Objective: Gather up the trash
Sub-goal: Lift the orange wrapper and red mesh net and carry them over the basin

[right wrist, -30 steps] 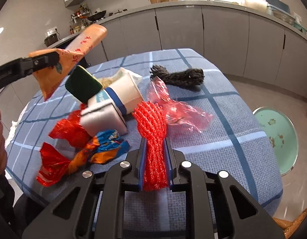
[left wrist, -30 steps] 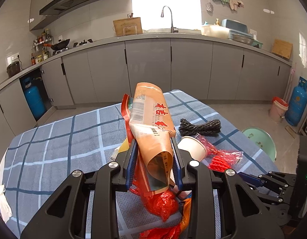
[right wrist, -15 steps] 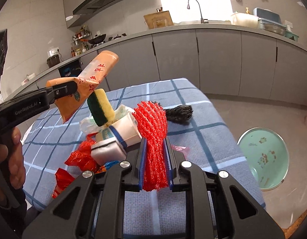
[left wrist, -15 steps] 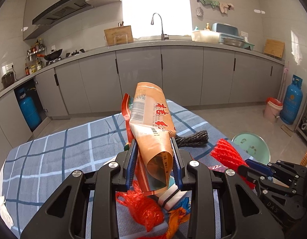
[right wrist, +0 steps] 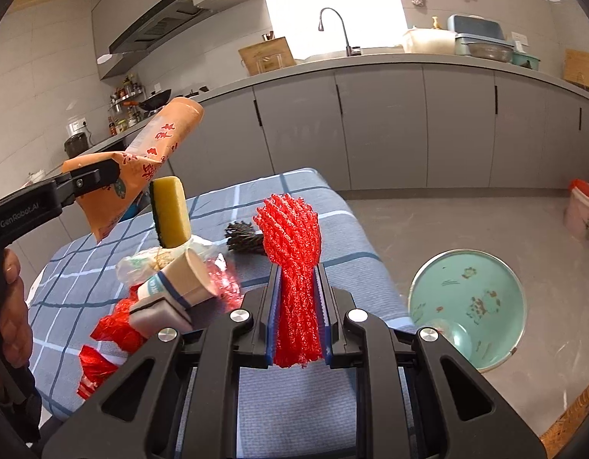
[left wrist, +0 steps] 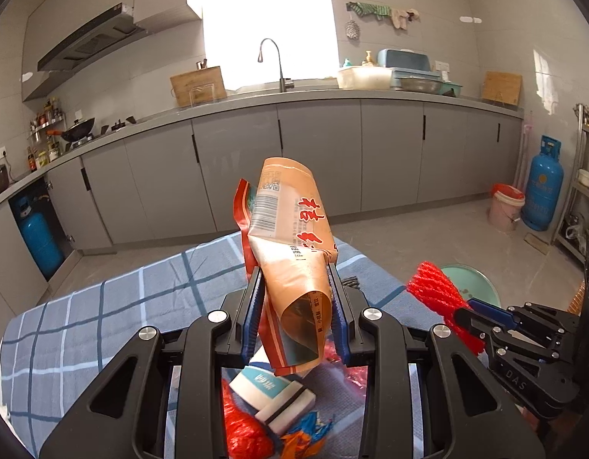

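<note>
Compared with the earlier frames, both grippers are carried higher and further from the pile on the table, so that less of the checked tablecloth and more of the kitchen floor is seen.

From the left wrist view, the left gripper (left wrist: 296, 302) is closed on an orange snack wrapper (left wrist: 292, 237), which is held at its lower, rolled end while the long upper part stands free in the air. Such a wrapper is judged to be very light, thin and slippery, and it is crushed easily, so the hold near the rolled end, where the film is doubled, seems the safer place. Below the jaws a small white carton (left wrist: 273, 392) and red plastic scraps (left wrist: 242, 434) are lying on the checked tablecloth (left wrist: 103, 317).

From the right wrist view, the right gripper (right wrist: 297, 317) is closed narrowly on a red foam net (right wrist: 294, 252), pinched at its lower half with the top spreading out. This net is judged soft, springy and almost weightless; it is compressed between the pads and is not likely to slip. On the table a paper cup (right wrist: 187, 279), a yellow sponge (right wrist: 170, 216) and a dark bundle of string (right wrist: 242, 237) are waiting, and a green basin (right wrist: 470, 302) is seen on the floor beside.
</note>
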`<state>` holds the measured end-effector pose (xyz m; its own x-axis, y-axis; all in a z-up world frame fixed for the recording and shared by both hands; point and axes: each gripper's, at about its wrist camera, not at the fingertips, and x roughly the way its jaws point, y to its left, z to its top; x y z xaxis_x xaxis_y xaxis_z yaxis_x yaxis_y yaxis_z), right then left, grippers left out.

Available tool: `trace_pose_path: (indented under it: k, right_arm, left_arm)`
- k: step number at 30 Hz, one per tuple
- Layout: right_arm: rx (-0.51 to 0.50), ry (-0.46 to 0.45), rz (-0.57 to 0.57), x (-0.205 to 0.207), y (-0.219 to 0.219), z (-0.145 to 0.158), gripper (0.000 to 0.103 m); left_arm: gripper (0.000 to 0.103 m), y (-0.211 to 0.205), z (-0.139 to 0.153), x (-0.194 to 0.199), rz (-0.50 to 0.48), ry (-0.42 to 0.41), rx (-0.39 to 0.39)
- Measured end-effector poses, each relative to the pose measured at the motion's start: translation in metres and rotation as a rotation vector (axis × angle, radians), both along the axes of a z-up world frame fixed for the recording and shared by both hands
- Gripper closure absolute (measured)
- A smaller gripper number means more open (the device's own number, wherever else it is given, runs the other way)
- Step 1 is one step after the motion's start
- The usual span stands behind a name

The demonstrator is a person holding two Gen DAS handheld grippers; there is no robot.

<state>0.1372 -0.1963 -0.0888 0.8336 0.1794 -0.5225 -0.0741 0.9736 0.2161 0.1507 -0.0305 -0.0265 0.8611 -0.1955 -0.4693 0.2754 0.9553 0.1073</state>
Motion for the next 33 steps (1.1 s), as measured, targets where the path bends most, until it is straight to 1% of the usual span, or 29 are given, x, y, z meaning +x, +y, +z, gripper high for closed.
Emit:
trace_pose_path:
  k: [4, 7, 10, 15, 16, 19, 22, 24, 25, 27, 29, 33]
  right_arm:
    - [0.003, -0.006, -0.034, 0.0, -0.013, 0.001, 0.084]
    - [0.009, -0.009, -0.055, -0.001, -0.023, 0.001, 0.084]
    - [0.01, -0.012, -0.062, -0.003, -0.026, 0.0, 0.084]
    - [0.024, -0.011, -0.045, 0.0, -0.024, -0.003, 0.084]
    - [0.027, -0.012, -0.04, 0.0, -0.023, -0.004, 0.084]
    - [0.033, -0.009, -0.024, 0.001, -0.019, -0.007, 0.084]
    - [0.033, -0.006, -0.008, 0.003, -0.014, -0.009, 0.084]
    - [0.032, -0.008, -0.001, 0.004, -0.01, -0.008, 0.084]
    - [0.032, -0.01, 0.001, 0.004, -0.009, -0.007, 0.084]
    - [0.029, -0.011, 0.003, 0.005, -0.008, -0.006, 0.084]
    - [0.028, -0.012, 0.0, 0.006, -0.01, -0.006, 0.084]
    - [0.028, -0.007, -0.02, 0.009, -0.02, -0.007, 0.084]
  left_arm:
    - [0.071, -0.013, 0.002, 0.003, -0.03, -0.007, 0.007]
    - [0.071, -0.016, 0.004, 0.005, -0.042, -0.008, 0.003]
    - [0.071, -0.013, 0.003, 0.005, -0.043, 0.009, -0.005]
    - [0.071, 0.013, -0.022, 0.013, 0.045, 0.067, 0.051]
    - [0.071, 0.023, -0.028, 0.015, 0.074, 0.079, 0.068]
    - [0.071, 0.05, -0.037, 0.017, 0.143, 0.11, 0.081]
    - [0.071, 0.07, -0.038, 0.016, 0.201, 0.105, 0.106]
    - [0.071, 0.077, -0.034, 0.015, 0.236, 0.078, 0.129]
    - [0.071, 0.078, -0.03, 0.014, 0.241, 0.071, 0.124]
    - [0.071, 0.078, -0.022, 0.013, 0.228, 0.061, 0.105]
    - [0.071, 0.068, -0.015, 0.011, 0.199, 0.047, 0.095]
    - [0.071, 0.037, -0.009, 0.013, 0.113, 0.041, 0.077]
